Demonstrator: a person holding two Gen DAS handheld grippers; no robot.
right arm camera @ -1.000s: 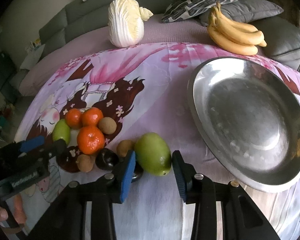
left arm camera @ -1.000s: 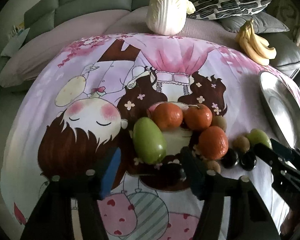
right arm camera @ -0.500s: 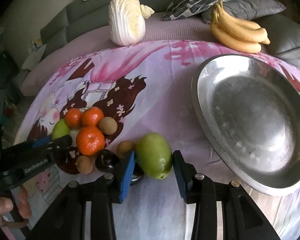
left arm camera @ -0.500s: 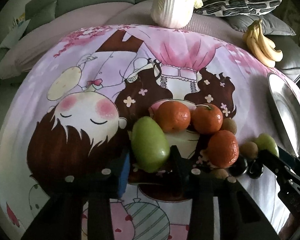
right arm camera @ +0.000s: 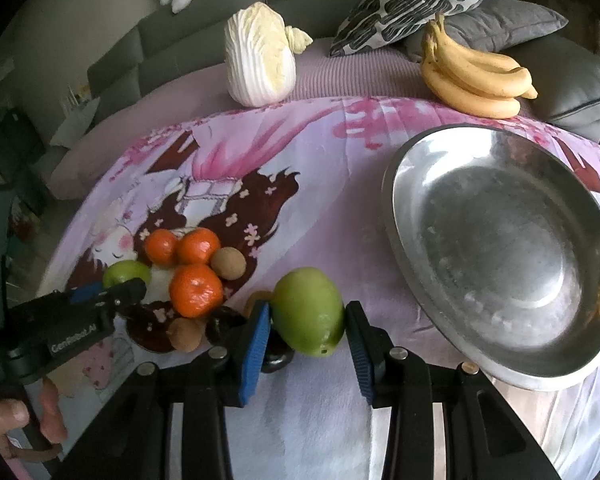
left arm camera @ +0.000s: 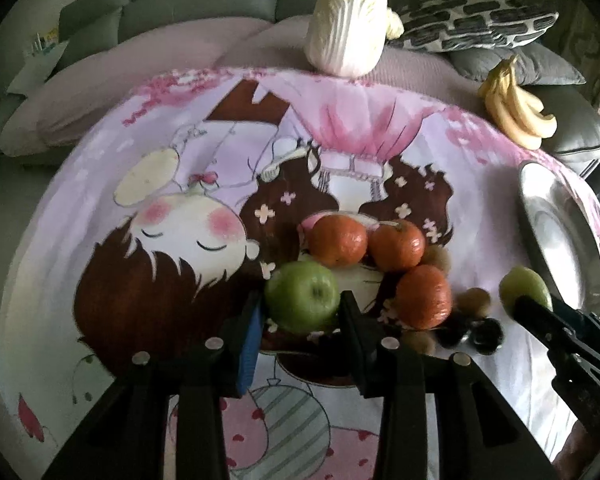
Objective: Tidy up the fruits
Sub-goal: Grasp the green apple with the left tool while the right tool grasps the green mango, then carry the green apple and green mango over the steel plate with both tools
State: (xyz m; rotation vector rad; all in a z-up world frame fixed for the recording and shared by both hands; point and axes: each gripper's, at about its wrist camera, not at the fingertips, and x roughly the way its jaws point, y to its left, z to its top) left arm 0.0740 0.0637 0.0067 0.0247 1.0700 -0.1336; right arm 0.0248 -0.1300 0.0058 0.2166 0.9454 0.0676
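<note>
While each gripper (left arm camera: 300, 312) (right arm camera: 306, 320) clamps a green fruit (left arm camera: 302, 296) (right arm camera: 309, 311), the steel bowl (right arm camera: 500, 256) holds nothing.

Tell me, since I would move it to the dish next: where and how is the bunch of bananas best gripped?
Grip the bunch of bananas at its stem crown, the narrow end at the upper left where the fingers join. Come from above, pads either side of the crown; the curved bodies fan out too wide and would likely slip or bruise.
</note>
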